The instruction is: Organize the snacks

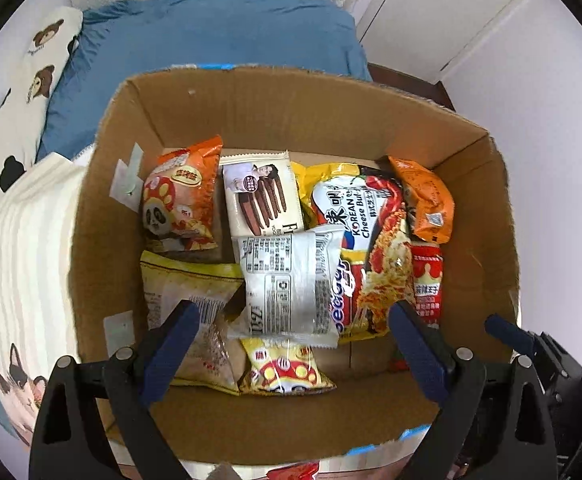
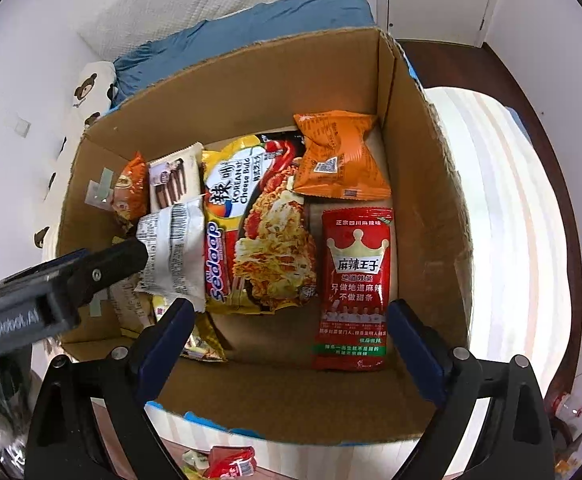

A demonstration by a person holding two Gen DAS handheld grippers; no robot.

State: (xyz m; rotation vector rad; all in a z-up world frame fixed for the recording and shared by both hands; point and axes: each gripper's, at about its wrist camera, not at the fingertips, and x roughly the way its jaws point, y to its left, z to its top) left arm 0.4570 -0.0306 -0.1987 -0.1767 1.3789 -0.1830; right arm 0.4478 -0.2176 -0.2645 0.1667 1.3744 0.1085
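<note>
- The snacks lie in a cardboard box (image 1: 251,104): the noodle packet (image 2: 267,224) in the middle, the red sachet (image 2: 355,280) flat to its right, the orange bag (image 2: 337,156) behind it, and the white wrapper (image 1: 291,284) on top of its neighbours.
- Both grippers hover over the box, pointing steeply down. The left gripper (image 1: 293,340) has its fingers spread and empty, and so does the right gripper (image 2: 291,340).
- Judged from this, each has just let a packet go; next, lift straight out so the fingers do not snag the box wall.
- More packets lie outside, such as a red one (image 2: 231,462) on the floor.
- A bed with a blue blanket (image 1: 211,40) stands behind.
</note>
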